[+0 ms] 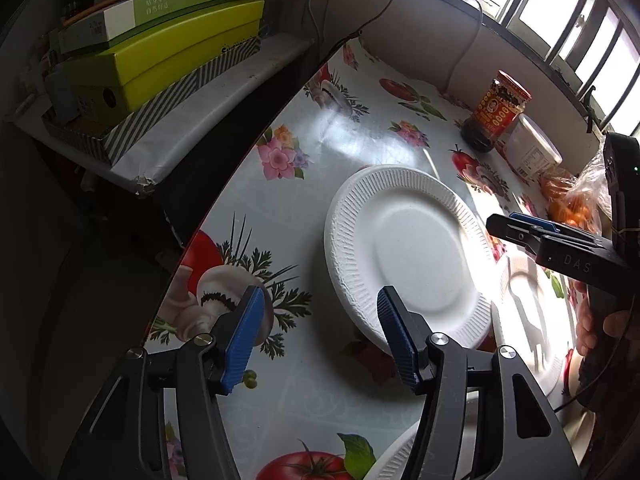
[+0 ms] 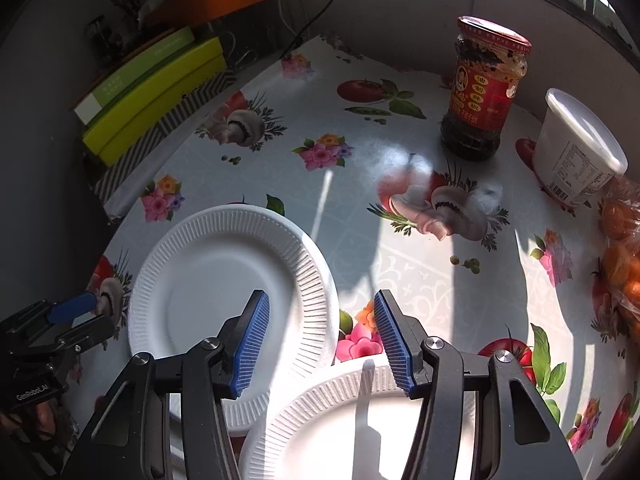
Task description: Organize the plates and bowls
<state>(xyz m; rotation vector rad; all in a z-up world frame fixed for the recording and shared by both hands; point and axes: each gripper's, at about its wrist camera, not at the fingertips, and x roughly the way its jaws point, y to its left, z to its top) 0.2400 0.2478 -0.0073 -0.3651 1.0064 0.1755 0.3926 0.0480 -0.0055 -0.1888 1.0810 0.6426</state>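
Note:
A white ribbed paper plate lies on the flowered tablecloth; it also shows in the right wrist view. A second white plate lies just below the right gripper, its rim over the first plate's edge; in the left wrist view it shows at the right. The rim of a third white plate peeks in at the bottom. My left gripper is open and empty above the table, left of the first plate. My right gripper is open and empty above the two plates; it also shows in the left wrist view.
A chili sauce jar and a white lidded tub stand at the back right by the wall. A bag of oranges lies at the right edge. Yellow-green boxes are stacked on a shelf past the table's left edge.

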